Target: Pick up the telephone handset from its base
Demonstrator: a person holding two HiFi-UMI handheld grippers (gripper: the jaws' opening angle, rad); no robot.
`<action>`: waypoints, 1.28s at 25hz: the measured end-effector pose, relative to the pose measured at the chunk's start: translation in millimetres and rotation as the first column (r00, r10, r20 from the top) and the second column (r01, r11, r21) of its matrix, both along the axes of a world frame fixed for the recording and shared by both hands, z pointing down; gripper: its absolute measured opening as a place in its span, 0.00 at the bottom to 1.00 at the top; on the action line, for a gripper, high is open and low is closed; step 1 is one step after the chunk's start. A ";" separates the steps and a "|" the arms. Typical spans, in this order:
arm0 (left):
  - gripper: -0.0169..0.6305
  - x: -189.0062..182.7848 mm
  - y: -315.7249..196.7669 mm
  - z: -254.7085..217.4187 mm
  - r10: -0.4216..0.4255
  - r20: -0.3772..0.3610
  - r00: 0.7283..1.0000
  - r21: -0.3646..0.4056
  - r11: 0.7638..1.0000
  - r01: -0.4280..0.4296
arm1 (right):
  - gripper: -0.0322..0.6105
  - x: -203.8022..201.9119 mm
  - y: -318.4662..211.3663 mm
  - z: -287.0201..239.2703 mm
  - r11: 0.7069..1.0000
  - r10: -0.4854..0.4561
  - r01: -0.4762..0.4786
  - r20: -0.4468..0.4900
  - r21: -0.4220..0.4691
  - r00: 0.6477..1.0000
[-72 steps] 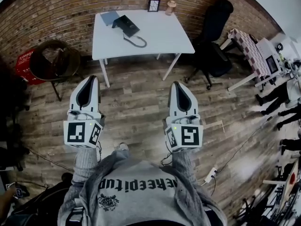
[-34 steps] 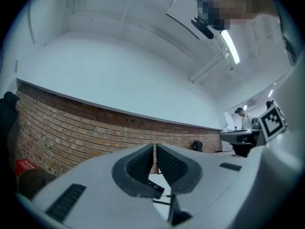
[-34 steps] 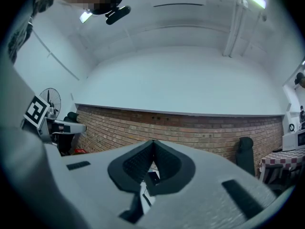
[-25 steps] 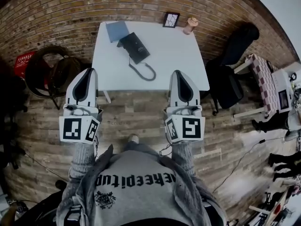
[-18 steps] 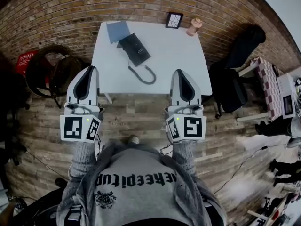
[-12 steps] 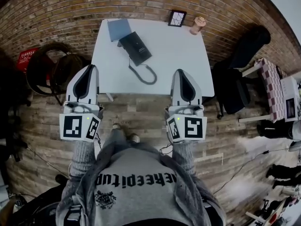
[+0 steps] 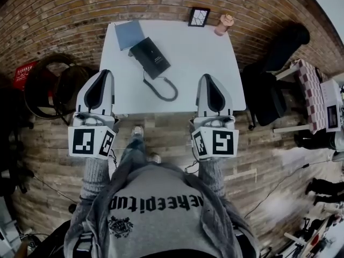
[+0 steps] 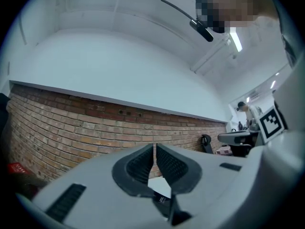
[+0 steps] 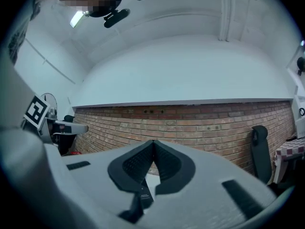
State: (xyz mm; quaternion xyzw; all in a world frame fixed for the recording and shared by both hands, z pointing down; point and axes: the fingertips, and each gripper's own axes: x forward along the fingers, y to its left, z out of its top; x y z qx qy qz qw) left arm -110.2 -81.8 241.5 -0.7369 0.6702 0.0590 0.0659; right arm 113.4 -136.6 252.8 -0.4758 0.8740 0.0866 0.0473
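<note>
Since a second ago the table [image 7: 188, 58] has slid down toward me in the head view, and both tongs now reach its near edge. There the left tongs [image 7: 104, 74] and right tongs [image 7: 207, 77] point forward side by side, well apart, each pressed together and holding nothing. The phone [image 7: 151, 58] lies on the far left part of the top, beside a blue book [image 7: 129, 34]. The handset [image 7: 144, 59] rests on it, dark on dark and hard to pick out, with its cord [image 7: 161, 89] looping toward me. In the left gripper view the pads meet tip to tip, with only the brick wall [image 8: 71, 128] and a sliver of white top beyond them. The right gripper view shows the same: pads together, empty, facing brick. I judge this to be the approach, with the grasp not begun. Next I must spread one pair, tip it down and reach over the edge to the handset. The white top around the phone is bare. The cord lies in my path, a dark chair [image 7: 54, 87] crowds the left corner, and an office chair [image 7: 269, 98] the right.
</note>
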 end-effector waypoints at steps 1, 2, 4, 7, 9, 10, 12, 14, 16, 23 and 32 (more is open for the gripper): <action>0.06 -2.5 -7.7 0.3 0.007 -0.002 1.000 -0.001 1.000 -0.007 | 0.05 -2.9 -6.4 -1.0 1.000 0.005 -0.005 -0.002 0.001 1.000; 0.06 -5.2 -15.6 0.4 0.015 -0.004 1.000 -0.003 1.000 -0.015 | 0.05 -6.1 -12.8 -2.2 1.000 0.011 -0.011 -0.003 0.002 1.000; 0.06 -11.3 -31.5 0.5 0.031 -0.006 1.000 -0.006 1.000 -0.031 | 0.05 -13.0 -25.6 -4.4 1.000 0.022 -0.022 -0.005 0.004 1.000; 0.06 -21.7 -56.0 1.9 0.051 -0.014 0.999 -0.012 0.999 -0.052 | 0.05 -23.1 -44.3 -5.2 0.999 0.040 -0.040 -0.011 0.003 0.999; 0.06 -27.2 -72.3 4.8 0.072 -0.024 0.997 -0.020 0.997 -0.072 | 0.05 -29.2 -56.9 -4.3 0.999 0.053 -0.053 -0.014 0.000 0.999; 0.06 -29.2 -80.2 7.1 0.086 -0.029 0.996 -0.029 0.996 -0.087 | 0.05 -32.6 -63.0 -3.6 0.998 0.059 -0.059 -0.016 -0.002 0.998; 0.06 -32.0 -95.5 14.5 0.121 -0.044 0.992 -0.057 0.991 -0.123 | 0.05 -39.9 -74.2 -1.2 0.998 0.069 -0.070 -0.020 -0.010 0.997; 0.06 -34.1 -110.2 27.2 0.164 -0.078 0.983 -0.099 0.980 -0.171 | 0.05 -47.8 -83.8 2.3 0.997 0.077 -0.078 -0.026 -0.021 0.997; 0.06 -37.8 -125.2 45.3 0.204 -0.126 0.971 -0.127 0.967 -0.219 | 0.05 -55.2 -92.5 6.5 0.996 0.083 -0.084 -0.033 -0.032 0.996; 0.06 -48.5 -163.1 115.2 0.254 -0.234 0.938 -0.265 0.912 -0.313 | 0.05 -70.6 -116.8 22.9 0.990 0.116 -0.120 -0.055 -0.071 0.992; 0.08 -29.7 -178.0 217.3 0.297 -0.330 0.896 -0.490 0.758 -0.432 | 0.05 -75.4 -129.7 36.4 0.979 0.163 -0.172 -0.094 -0.105 0.982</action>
